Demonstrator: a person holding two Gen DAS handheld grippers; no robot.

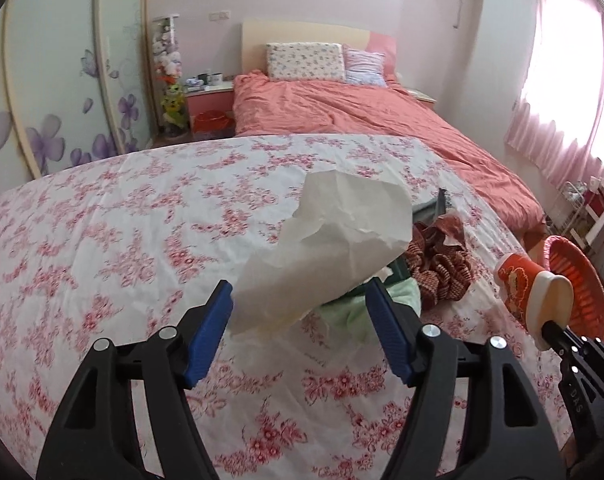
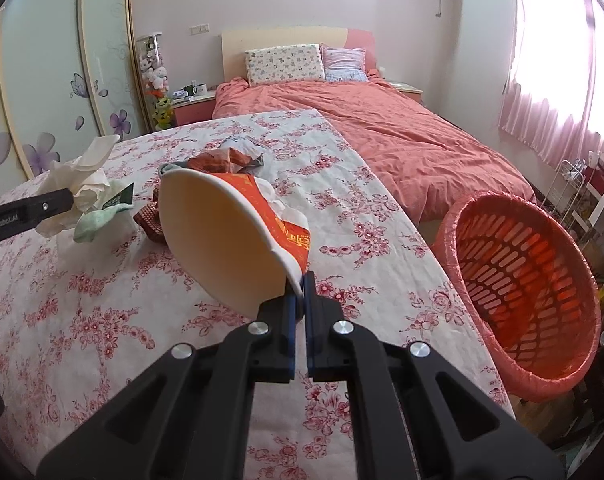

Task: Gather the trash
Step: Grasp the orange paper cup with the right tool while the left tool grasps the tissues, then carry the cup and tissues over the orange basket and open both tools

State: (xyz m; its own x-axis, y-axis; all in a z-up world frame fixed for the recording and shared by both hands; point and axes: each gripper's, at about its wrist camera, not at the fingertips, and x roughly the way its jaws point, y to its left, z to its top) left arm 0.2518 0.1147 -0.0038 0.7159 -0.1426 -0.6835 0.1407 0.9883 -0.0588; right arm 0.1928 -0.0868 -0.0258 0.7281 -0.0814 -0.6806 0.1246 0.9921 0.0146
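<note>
This is a home bedroom. A bed with a coral duvet, two pillows and a headboard stands by pink curtains. Beside it are a nightstand and flower-printed wardrobe doors.

Left gripper jaws spread, white tissue between them; floral tablecloth below.

Left gripper agape, right gripper clamped.

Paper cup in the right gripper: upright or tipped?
Tipped. The cup lies on its side, its mouth facing the camera, inside bare. The right gripper pinches its rim.
</note>
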